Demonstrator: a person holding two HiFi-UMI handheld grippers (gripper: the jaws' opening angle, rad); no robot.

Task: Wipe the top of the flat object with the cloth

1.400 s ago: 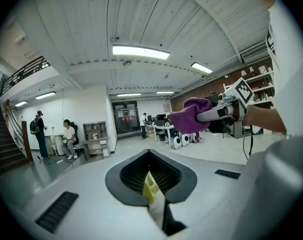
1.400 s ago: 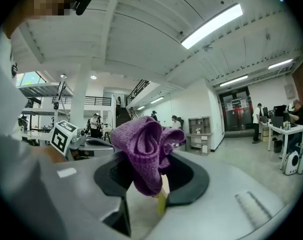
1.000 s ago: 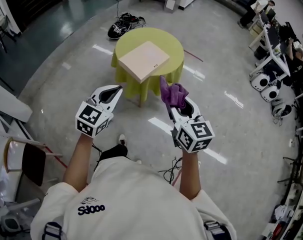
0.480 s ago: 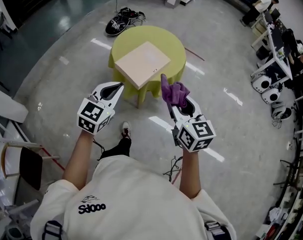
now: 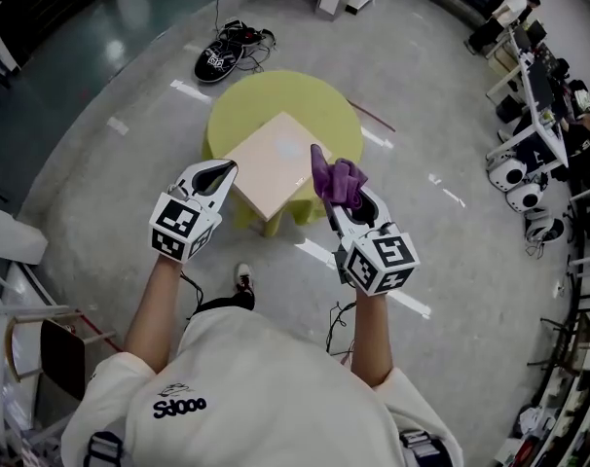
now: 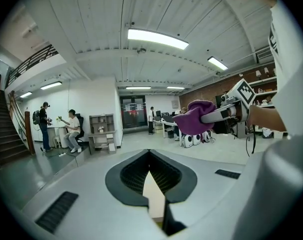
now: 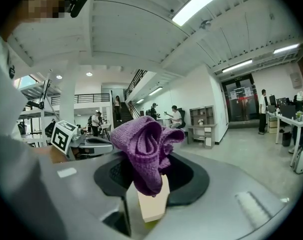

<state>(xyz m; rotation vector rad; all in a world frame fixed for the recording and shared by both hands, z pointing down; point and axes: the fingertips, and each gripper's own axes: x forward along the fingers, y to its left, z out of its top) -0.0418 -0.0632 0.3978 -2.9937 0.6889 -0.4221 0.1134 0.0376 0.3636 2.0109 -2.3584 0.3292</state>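
A flat pale board lies on a round table under a yellow cloth, straight ahead and below both grippers. My right gripper is shut on a bunched purple cloth, held in the air over the board's near right edge. In the right gripper view the purple cloth sticks up from the jaws, with a strip of the board below. My left gripper hovers at the board's near left corner, jaws together and empty. The left gripper view shows the purple cloth off to the right.
A black bag with cables lies on the floor beyond the table. Desks and white machines line the right side. A chair stands at the lower left. Several people sit and stand far across the hall.
The table and board have come nearer and now lie just under the gripper tips. Both grippers keep the same pose, and the cloth stays in the right one.
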